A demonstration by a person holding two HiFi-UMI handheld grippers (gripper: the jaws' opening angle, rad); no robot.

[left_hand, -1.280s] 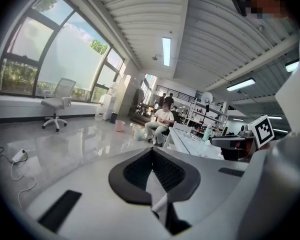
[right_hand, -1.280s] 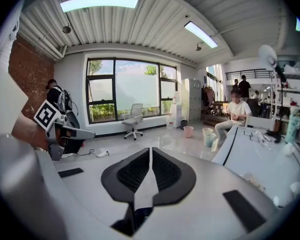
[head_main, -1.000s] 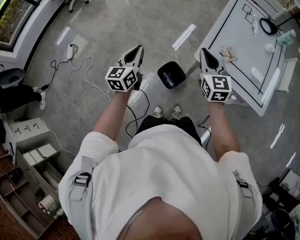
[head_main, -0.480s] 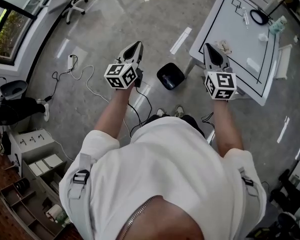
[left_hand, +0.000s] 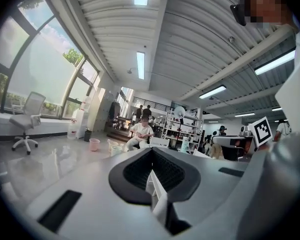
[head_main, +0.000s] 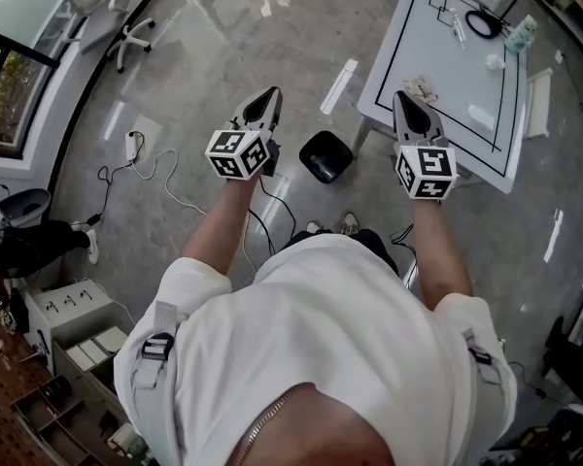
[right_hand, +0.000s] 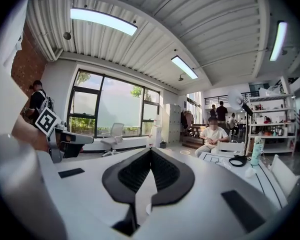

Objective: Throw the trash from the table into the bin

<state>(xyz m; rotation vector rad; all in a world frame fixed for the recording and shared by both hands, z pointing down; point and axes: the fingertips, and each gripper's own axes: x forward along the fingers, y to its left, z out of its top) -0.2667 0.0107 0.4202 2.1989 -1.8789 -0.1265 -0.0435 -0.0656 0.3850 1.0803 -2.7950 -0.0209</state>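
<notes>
A white table with a black border line stands at the upper right of the head view. On it lie a crumpled wrapper, a small white wad and a flat white strip. The black bin sits on the floor by the table's near left corner. My left gripper is held level over the floor, left of the bin, shut and empty. Over the table's near edge my right gripper is shut too, with nothing in it, just short of the wrapper. The left gripper view and the right gripper view both show closed jaws.
A black ring and a pale green bottle stand at the table's far end. A cable and power strip trail over the floor at left, beyond them an office chair. A shelf unit is at lower left. A seated person is far off.
Both grippers stay shut and keep their spots in the head view. The view itself has swung: the table and the bin now sit further left and higher.
</notes>
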